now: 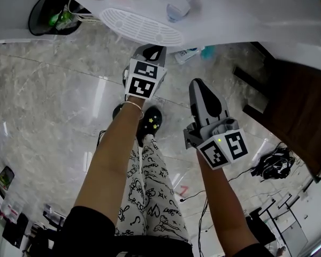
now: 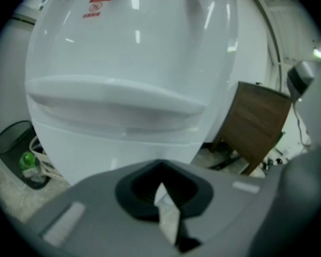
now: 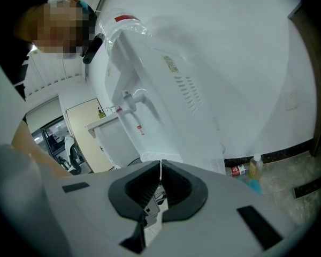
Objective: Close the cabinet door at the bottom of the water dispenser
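- At the left gripper (image 2: 160,169): pads pressed flat together, pinching nothing.
- Over at the right gripper (image 3: 160,167): same story, ribbed pads clamped tip to tip, empty.
- Dead ahead of the left one: white water dispenser (image 2: 134,47), filling that view nearly edge to edge, close but not touched.
- Just under the drip tray (image 2: 117,98): cabinet door (image 2: 112,149), a plain white front low on the dispenser, facing the left gripper; seam and any gap too blurred to read.
- From the head view: both grippers held in the air over the marble floor (image 1: 53,106), apart from each other, left one nearer the tray's rim, right one further back.
- Room to move: wide bare floor off to the left; tighter on the right, hemmed by a brown wooden stand (image 1: 299,111) beside the dispenser.
- Counting up: two grippers, two marker cubes (image 1: 144,80), one dispenser, one drip tray, one black bin (image 1: 51,12) at the dispenser's left, two bottles (image 3: 255,166) at the wall base on its other side, one cable tangle (image 1: 273,164) on the floor at far right.
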Tool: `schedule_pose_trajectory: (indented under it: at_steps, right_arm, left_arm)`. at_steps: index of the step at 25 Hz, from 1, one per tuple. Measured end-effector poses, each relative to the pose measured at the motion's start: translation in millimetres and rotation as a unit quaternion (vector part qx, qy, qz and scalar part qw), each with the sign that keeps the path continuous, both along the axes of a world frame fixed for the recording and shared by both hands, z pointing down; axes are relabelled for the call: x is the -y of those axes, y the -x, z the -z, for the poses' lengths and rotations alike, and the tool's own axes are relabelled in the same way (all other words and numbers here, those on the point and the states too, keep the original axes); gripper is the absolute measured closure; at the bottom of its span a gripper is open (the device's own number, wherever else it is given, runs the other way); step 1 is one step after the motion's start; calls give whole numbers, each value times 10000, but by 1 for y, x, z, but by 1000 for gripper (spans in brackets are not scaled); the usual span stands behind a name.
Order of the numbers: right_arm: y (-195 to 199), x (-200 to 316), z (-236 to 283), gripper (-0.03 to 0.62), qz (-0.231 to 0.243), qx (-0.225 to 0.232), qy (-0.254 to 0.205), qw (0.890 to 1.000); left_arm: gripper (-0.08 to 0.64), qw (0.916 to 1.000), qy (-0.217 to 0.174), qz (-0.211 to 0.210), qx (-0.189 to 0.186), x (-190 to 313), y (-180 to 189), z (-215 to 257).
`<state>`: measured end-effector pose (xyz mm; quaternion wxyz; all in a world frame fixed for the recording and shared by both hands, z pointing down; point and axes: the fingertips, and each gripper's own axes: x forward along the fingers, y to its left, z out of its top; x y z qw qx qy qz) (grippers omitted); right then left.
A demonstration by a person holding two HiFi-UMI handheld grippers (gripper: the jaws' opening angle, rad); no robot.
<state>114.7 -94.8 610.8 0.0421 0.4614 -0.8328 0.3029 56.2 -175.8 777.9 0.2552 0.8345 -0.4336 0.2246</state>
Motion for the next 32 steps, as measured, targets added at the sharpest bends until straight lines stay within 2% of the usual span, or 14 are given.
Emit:
schedule_pose_trajectory:
  at_steps: [3,6,10,13,17,20,25,28,32]
  right_arm:
    - [1,-3,7,575,-51,75,-13,10000]
    - [3,-2,15,575,114,5,-182,9998]
    - [15,1,37,575,317,-53,-324,9990]
    - [29,1,79,575,510,-88,-536,9972]
    - [54,-9,155,575,1103,-161,-981,9889]
    - [68,-20,206,575,1419,-145,-1203,9824]
    - [81,-43,291,575,1434,98,-1483,9784]
    - [82,-45,359,575,1397,492,-1606,9758]
    - [82,-54,438,575,1400,900,-2077,9639]
  left_arm:
    - [566,9999,24,109,-38,2,4,1]
    - [566,9999,15,132,-70,-7,8,7]
    - [566,9987,-287,236,-348,-31,26,56]
    - [566,9966,-595,227,-528,-47,45,125]
    - [566,9946,-974,67,-351,-66,65,232]
    - [566,9918,-1198,241,-371,-71,89,308]
    - [566,9856,-1553,531,-395,-82,136,426]
    - [566,9780,-2045,223,-346,-97,145,509]
    - [566,9721,-2332,-112,-213,-119,150,593]
